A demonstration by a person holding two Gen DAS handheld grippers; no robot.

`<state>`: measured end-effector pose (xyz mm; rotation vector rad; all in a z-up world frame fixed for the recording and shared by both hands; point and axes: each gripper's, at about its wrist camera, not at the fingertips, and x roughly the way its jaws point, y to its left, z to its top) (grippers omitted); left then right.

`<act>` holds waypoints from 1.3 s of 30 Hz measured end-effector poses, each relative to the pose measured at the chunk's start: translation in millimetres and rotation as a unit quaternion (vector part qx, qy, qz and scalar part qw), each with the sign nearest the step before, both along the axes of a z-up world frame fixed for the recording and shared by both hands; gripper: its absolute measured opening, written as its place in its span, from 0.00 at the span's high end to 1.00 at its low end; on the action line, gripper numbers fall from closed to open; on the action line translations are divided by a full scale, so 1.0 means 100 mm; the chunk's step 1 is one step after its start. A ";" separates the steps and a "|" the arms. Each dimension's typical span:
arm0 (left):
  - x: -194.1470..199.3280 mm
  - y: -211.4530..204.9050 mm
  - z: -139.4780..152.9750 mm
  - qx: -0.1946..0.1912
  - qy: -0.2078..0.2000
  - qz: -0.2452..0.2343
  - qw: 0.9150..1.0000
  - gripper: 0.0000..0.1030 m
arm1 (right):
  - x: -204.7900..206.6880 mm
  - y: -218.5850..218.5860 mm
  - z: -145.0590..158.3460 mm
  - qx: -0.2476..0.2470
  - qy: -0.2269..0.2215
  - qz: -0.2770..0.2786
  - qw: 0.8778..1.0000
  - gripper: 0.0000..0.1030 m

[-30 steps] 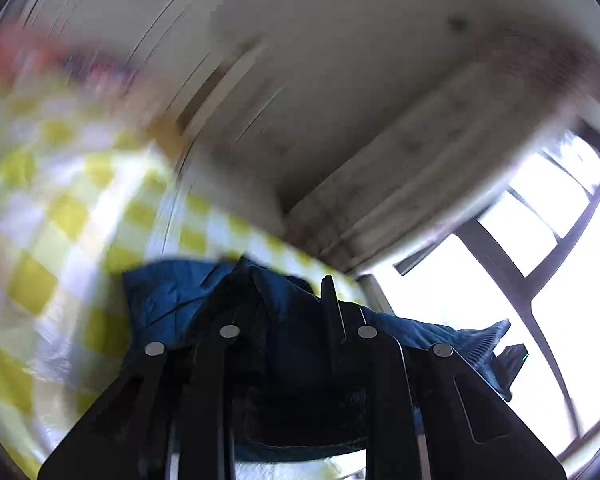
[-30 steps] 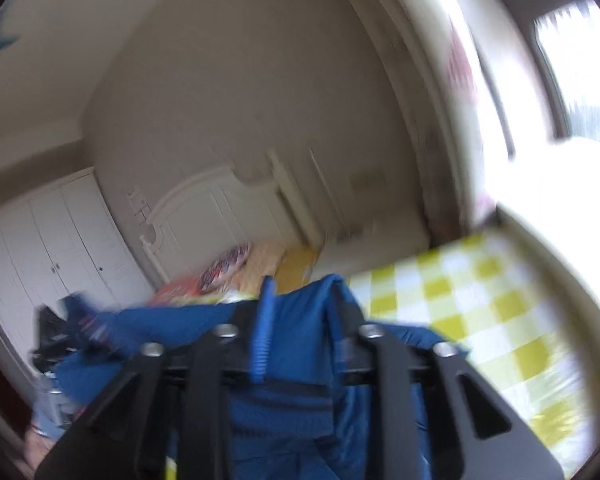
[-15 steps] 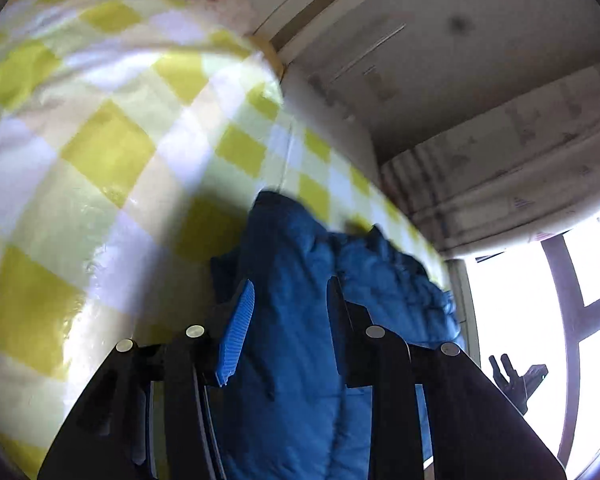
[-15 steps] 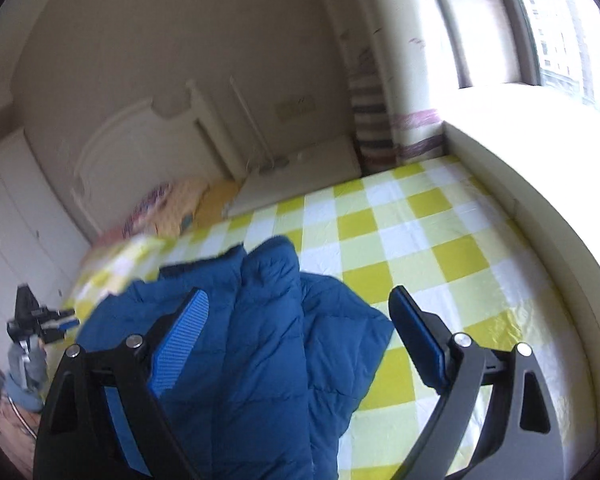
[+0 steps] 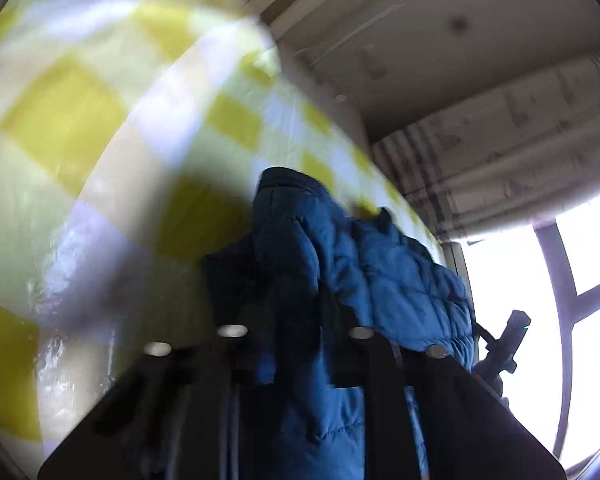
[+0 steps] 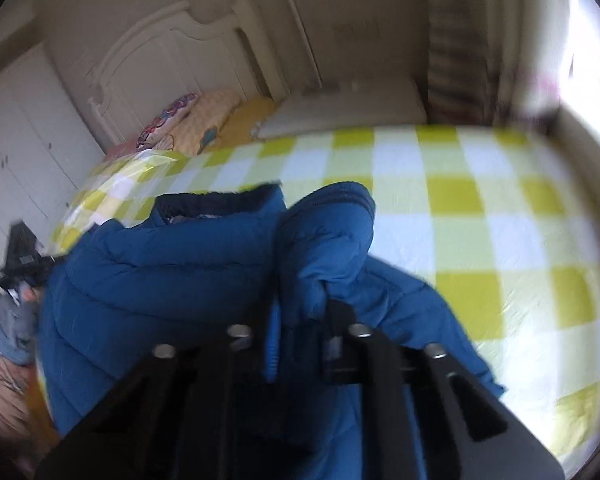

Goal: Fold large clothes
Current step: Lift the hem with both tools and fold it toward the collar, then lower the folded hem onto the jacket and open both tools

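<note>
A blue puffer jacket (image 6: 160, 272) lies bunched on a bed with a yellow-and-white checked sheet (image 6: 460, 220). In the right wrist view my right gripper (image 6: 304, 316) is closing tight on a raised fold near the collar, and its pads press the fabric. In the left wrist view my left gripper (image 5: 296, 320) pinches another thick fold of the same jacket (image 5: 400, 280), jaws drawn together on it, low over the sheet (image 5: 80, 120). The fingertips of both grippers are partly buried in fabric. The rest of the jacket hangs below the fingers.
A white headboard (image 6: 172, 52) and pillows (image 6: 204, 120) stand at the far end of the bed. White wardrobe doors (image 6: 16, 140) are on the left. A striped curtain (image 5: 500, 152) and a bright window (image 5: 580, 300) flank the bed. Another dark gripper (image 5: 508, 340) shows by the window.
Both grippers came down onto the bed with the jacket. The right jaws, wide open half a second ago, have shut on a fold. The left jaws have also drawn together on the fabric.
</note>
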<state>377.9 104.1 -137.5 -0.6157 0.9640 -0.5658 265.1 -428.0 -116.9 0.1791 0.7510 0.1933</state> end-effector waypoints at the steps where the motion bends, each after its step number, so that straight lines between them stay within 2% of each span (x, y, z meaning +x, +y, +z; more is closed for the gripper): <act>1: -0.06 -0.03 0.10 0.006 -0.020 0.000 1.000 0.93 | -0.16 0.07 0.12 -0.012 -0.031 0.001 0.999 0.92; 6: -0.31 -0.38 0.80 0.018 -0.121 -0.014 0.992 0.94 | -0.89 0.04 0.74 -0.012 -0.153 -0.021 0.988 0.94; 8: -0.33 -0.58 1.04 0.027 -0.152 -0.017 0.988 0.94 | -1.02 -0.12 0.87 -0.011 -0.168 -0.047 0.985 0.94; 11: -0.13 -0.87 1.18 0.066 -0.166 -0.003 0.984 0.94 | -0.96 -0.44 0.78 0.016 -0.145 -0.090 0.985 0.93; 13: 0.13 -0.95 0.94 0.108 -0.136 0.027 0.984 0.94 | -0.78 -0.56 0.55 0.003 -0.110 -0.110 0.988 0.93; 14: 0.24 -0.98 0.77 0.129 -0.111 0.037 0.985 0.94 | -0.64 -0.63 0.33 0.013 -0.075 -0.118 0.990 0.93; 15: 0.36 -1.02 0.47 0.163 -0.074 0.049 0.983 0.94 | -0.52 -0.69 0.12 0.030 -0.041 -0.122 0.991 0.92; 16: 0.41 -1.03 0.24 0.186 -0.049 0.052 0.980 0.94 | -0.42 -0.70 -0.08 0.030 -0.013 -0.125 0.992 0.89; 17: 0.43 -1.04 0.00 0.197 -0.023 0.053 0.979 0.93 | -0.33 -0.69 -0.31 0.026 0.015 -0.124 0.992 0.81; 18: 0.40 -0.99 -0.14 0.182 -0.009 0.061 0.981 0.93 | -0.28 -0.67 -0.43 0.038 0.022 -0.122 0.991 0.81; 19: 0.36 -0.92 -0.13 0.172 -0.013 0.072 0.982 0.92 | -0.29 -0.67 -0.45 0.040 0.021 -0.128 0.991 0.78; 20: 0.34 -0.88 -0.09 0.169 -0.016 0.076 0.983 0.92 | -0.30 -0.66 -0.41 0.030 0.019 -0.132 0.991 0.72; 21: 0.31 -0.85 -0.05 0.171 -0.021 0.075 0.982 0.92 | -0.31 -0.65 -0.36 0.024 0.021 -0.135 0.990 0.56; 23: 0.19 -0.79 0.15 0.177 -0.054 0.082 0.979 0.92 | -0.35 -0.66 -0.20 0.008 0.017 -0.152 0.988 0.36; 25: 0.02 -0.76 0.41 0.187 -0.102 0.098 0.972 0.91 | -0.51 -0.64 0.04 0.007 -0.017 -0.152 0.988 0.34; 28: -0.26 -0.75 0.73 0.193 -0.139 0.081 0.968 0.89 | -0.88 -0.51 0.38 0.023 -0.069 -0.129 0.989 0.23; 30: -0.50 -0.63 0.74 0.186 -0.139 0.059 0.971 0.80 | -1.19 -0.44 0.46 0.042 -0.090 -0.111 0.989 0.10; 33: -0.91 -0.42 0.48 0.158 -0.124 0.015 0.979 0.64 | -1.64 -0.37 0.40 0.042 -0.098 -0.098 0.989 0.05; 35: -1.16 -0.31 0.27 0.143 -0.115 -0.008 0.983 0.06 | -1.95 -0.35 0.16 0.045 -0.071 -0.090 0.992 0.05; 37: -1.46 -0.19 0.07 0.133 -0.128 -0.017 0.983 0.04 | -2.14 -0.35 -0.12 0.061 -0.041 -0.088 0.993 0.05; 39: -1.58 -0.16 -0.05 0.149 -0.128 -0.028 0.980 0.04 | -2.25 -0.37 -0.32 0.082 -0.020 -0.082 0.993 0.05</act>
